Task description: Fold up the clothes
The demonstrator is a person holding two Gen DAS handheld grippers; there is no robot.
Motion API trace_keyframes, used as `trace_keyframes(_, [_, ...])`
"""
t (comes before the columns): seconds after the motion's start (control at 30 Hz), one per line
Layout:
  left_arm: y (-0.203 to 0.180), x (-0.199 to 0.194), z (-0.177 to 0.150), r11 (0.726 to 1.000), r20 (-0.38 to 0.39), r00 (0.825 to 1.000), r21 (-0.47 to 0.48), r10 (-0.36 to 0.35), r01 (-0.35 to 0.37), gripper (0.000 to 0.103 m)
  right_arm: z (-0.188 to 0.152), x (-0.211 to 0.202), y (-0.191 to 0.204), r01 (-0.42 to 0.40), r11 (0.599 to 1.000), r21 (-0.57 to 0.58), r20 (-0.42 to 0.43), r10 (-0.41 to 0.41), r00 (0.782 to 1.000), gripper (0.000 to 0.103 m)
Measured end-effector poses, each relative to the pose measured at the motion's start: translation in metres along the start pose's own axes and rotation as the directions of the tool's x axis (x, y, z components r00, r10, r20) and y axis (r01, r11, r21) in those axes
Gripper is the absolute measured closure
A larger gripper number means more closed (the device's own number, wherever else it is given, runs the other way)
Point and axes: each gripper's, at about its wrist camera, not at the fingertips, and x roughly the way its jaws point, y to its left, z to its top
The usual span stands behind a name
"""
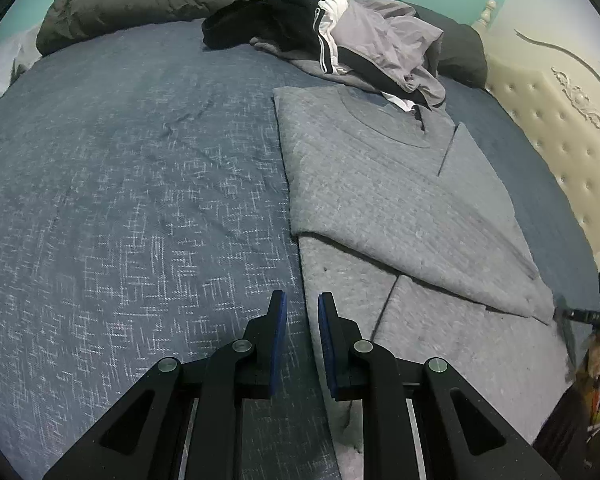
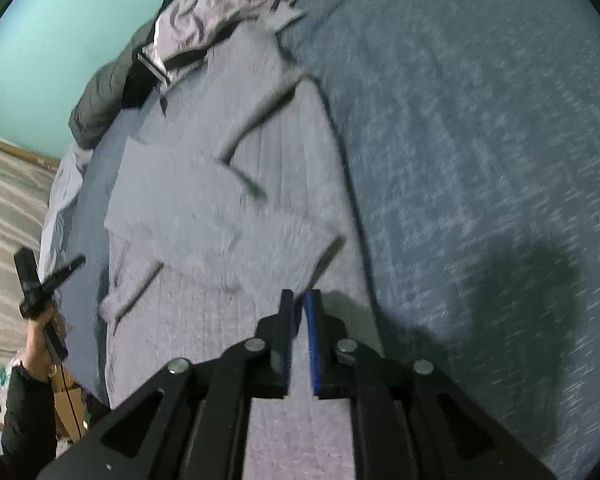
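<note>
A grey sweater (image 1: 380, 200) lies flat on the blue bedcover (image 1: 120, 200), with its sleeves folded in over the body. My left gripper (image 1: 302, 300) hovers open over the sweater's left edge near the hem, and nothing is between its blue pads. The right gripper (image 1: 596, 314) shows at the far right, by the sweater's right edge. In the blurred right wrist view, my right gripper (image 2: 300, 300) is over the sweater (image 2: 220, 200) near its edge. Its pads are only slightly apart and nothing shows between them. A hand holds the left gripper (image 2: 56, 276) at the left.
A pile of unfolded black, white and lilac clothes (image 1: 340, 36) lies beyond the sweater's collar. A dark rolled duvet (image 1: 120, 0) runs along the far side. A cream padded headboard (image 1: 560, 120) stands on the right. The floor (image 2: 8, 200) lies past the bed's edge.
</note>
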Motion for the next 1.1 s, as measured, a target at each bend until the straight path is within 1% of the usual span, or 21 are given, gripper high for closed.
trace_keyframes(0.03, [0.0,0.0,-0.001,1.0,-0.003,1.0,-0.004,-0.005,0.005,0.085,0.003,0.0,0.0,-0.002,1.0,0.005,0.01,0.002,1.0,0.085])
trace_keyframes(0.07, [0.0,0.001,-0.003,1.0,-0.008,1.0,-0.005,-0.008,0.008,0.085,0.006,0.0,-0.001,-0.004,1.0,0.009,0.02,0.004,1.0,0.082])
trace_keyframes(0.1, [0.0,0.001,-0.004,1.0,-0.013,1.0,-0.007,-0.011,0.011,0.085,0.008,0.003,-0.001,0.001,1.0,0.009,0.02,-0.001,1.0,0.081])
trace_keyframes(0.27, [-0.003,0.002,-0.015,0.999,-0.043,0.998,-0.018,-0.038,0.037,0.085,0.022,0.021,0.002,0.036,0.999,-0.001,0.019,-0.036,0.999,0.081])
trace_keyframes(0.33, [-0.004,0.002,-0.02,0.999,-0.058,0.997,-0.021,-0.047,0.046,0.085,0.023,0.027,-0.002,0.053,0.999,-0.006,0.015,-0.053,0.998,0.081])
trace_keyframes(0.43, [-0.004,0.001,-0.028,0.998,-0.074,0.996,-0.026,-0.058,0.056,0.085,0.022,0.036,-0.003,0.058,0.998,-0.026,0.006,-0.057,0.998,0.082])
trace_keyframes(0.5, [-0.004,0.001,-0.032,0.998,-0.08,0.995,-0.023,-0.056,0.054,0.085,0.021,0.038,-0.001,0.062,0.997,-0.039,0.005,-0.062,0.998,0.09])
trace_keyframes(0.53, [-0.004,0.001,-0.033,0.998,-0.08,0.995,-0.019,-0.053,0.051,0.085,0.021,0.038,-0.002,0.07,0.997,-0.04,0.01,-0.069,0.998,0.095])
trace_keyframes(0.57, [-0.004,0.001,-0.035,0.999,-0.082,0.995,-0.016,-0.052,0.05,0.085,0.021,0.037,-0.002,0.077,0.996,-0.041,0.015,-0.077,0.997,0.095])
trace_keyframes(0.8, [-0.005,-0.004,-0.05,0.998,-0.106,0.992,-0.022,-0.061,0.059,0.085,0.02,0.022,-0.01,0.104,0.994,-0.031,0.038,-0.103,0.994,0.095])
trace_keyframes(0.97, [-0.004,-0.013,-0.065,0.998,-0.125,0.99,-0.029,-0.062,0.059,0.085,0.014,0.007,-0.007,0.071,0.996,-0.049,0.017,-0.07,0.997,0.095])
trace_keyframes(1.03, [-0.004,-0.019,-0.073,0.998,-0.131,0.989,-0.031,-0.062,0.059,0.085,0.006,0.0,-0.006,0.08,0.995,-0.066,0.001,-0.08,0.997,0.093])
trace_keyframes(1.1, [-0.005,-0.025,-0.08,0.998,-0.137,0.989,-0.03,-0.063,0.059,0.085,-0.003,-0.008,-0.005,0.089,0.993,-0.078,-0.01,-0.09,0.996,0.085])
